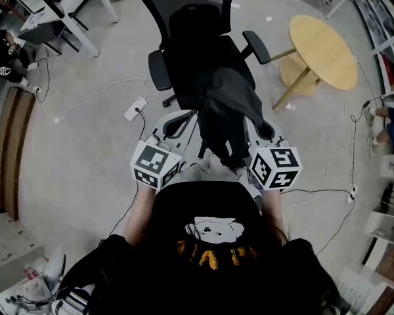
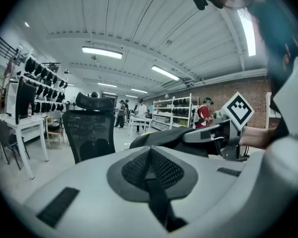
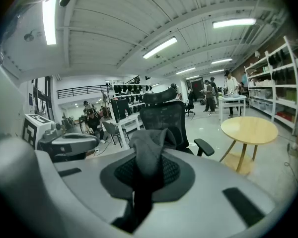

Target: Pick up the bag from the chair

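Observation:
The dark bag (image 1: 226, 113) hangs in the air between my two grippers, just in front of the black office chair (image 1: 197, 44). My right gripper (image 3: 148, 157) is shut on a fold of the bag (image 3: 149, 145), which rises out of the closed pads. In the head view the right gripper (image 1: 253, 128) sits against the bag's right side. My left gripper (image 2: 149, 152) has its jaws together, and nothing shows beyond its tips. The bag (image 2: 164, 135) lies just behind them to the right. The left gripper (image 1: 184, 120) is at the bag's left edge.
A round wooden table (image 1: 323, 50) stands right of the chair. A white power strip (image 1: 135, 108) and cables lie on the floor to the left. White desks (image 1: 59, 12) fill the far left corner, shelving lines the right wall, and people stand in the background.

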The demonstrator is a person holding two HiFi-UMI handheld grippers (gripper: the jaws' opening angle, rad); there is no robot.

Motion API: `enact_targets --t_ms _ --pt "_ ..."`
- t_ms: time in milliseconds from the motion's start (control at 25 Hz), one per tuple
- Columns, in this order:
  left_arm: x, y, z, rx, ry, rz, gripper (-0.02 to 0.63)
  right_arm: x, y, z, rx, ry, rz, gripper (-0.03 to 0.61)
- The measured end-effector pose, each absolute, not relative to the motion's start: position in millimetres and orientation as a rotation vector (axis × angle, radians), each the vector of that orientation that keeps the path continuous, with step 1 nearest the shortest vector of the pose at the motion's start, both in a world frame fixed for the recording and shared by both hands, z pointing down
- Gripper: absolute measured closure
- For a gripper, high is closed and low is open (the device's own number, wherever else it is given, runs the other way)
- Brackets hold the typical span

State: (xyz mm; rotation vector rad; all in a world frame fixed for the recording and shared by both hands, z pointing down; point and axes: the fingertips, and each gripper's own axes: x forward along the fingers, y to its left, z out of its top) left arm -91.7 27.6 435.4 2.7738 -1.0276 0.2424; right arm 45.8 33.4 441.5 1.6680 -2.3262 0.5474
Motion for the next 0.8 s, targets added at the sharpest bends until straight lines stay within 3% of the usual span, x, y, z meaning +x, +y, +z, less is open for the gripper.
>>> enact_targets --t_ms 800 --pt "-95.1 32.6 441.7 2.778 -0.953 0.221 0.603 33.6 35.5 445.8 1.665 -2.289 0.561 0.552"
